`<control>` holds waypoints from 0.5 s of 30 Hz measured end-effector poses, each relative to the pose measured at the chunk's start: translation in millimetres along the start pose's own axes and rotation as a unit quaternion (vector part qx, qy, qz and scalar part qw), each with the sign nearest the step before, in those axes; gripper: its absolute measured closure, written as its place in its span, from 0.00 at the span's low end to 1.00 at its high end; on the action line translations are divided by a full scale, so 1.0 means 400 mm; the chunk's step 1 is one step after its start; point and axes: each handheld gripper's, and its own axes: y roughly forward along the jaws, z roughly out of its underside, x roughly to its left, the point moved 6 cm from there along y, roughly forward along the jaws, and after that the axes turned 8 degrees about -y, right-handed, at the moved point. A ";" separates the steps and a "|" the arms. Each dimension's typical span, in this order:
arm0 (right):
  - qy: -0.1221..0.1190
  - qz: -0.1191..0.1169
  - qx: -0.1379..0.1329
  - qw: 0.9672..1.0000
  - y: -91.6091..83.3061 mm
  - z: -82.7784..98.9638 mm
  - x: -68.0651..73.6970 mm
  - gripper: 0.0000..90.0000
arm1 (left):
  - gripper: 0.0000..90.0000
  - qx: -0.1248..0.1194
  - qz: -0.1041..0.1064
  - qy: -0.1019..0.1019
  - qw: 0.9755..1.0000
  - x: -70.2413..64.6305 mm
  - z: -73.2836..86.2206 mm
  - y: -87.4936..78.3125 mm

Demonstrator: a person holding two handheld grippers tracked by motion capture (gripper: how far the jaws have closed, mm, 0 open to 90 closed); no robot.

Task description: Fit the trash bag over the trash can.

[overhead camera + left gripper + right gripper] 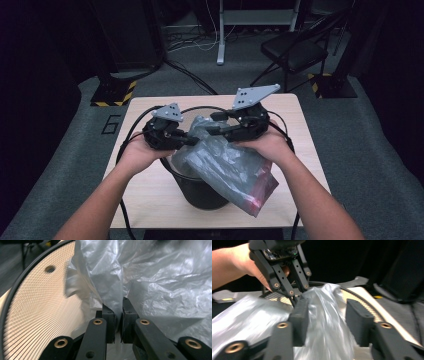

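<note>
A translucent grey plastic bag (230, 170) with a red zip strip lies draped over a black mesh bin (200, 197) on a small wooden table (150, 190). My left gripper (192, 141) is at the bag's upper left. In the left gripper view its jaws (118, 312) pinch a fold of the bag's film (160, 277) beside the bin's mesh wall (37, 315). My right gripper (212, 131) reaches in from the right, facing the left one. In the right gripper view it (328, 312) stands open, with the bag (324, 322) bunched loosely between its pads and the left gripper (295, 298) just beyond.
Table edges lie close on every side of the bin. On the grey floor beyond stand a black folding chair (295, 50), a white desk leg (220, 35) and two stand bases with yellow-black stripes (115, 92). Cables trail from both grippers across the table.
</note>
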 end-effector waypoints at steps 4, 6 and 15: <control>0.006 0.036 -0.002 0.999 -0.061 0.008 -0.020 0.53 | 0.95 -0.005 -0.003 -0.016 1.000 0.025 0.015 -0.012; 0.021 0.043 0.008 0.999 -0.087 0.025 -0.028 0.50 | 0.95 -0.007 -0.007 -0.021 1.000 0.035 0.021 -0.017; 0.037 0.076 0.042 0.996 -0.149 0.099 -0.032 0.40 | 0.94 -0.011 -0.007 -0.032 0.999 0.055 0.045 -0.034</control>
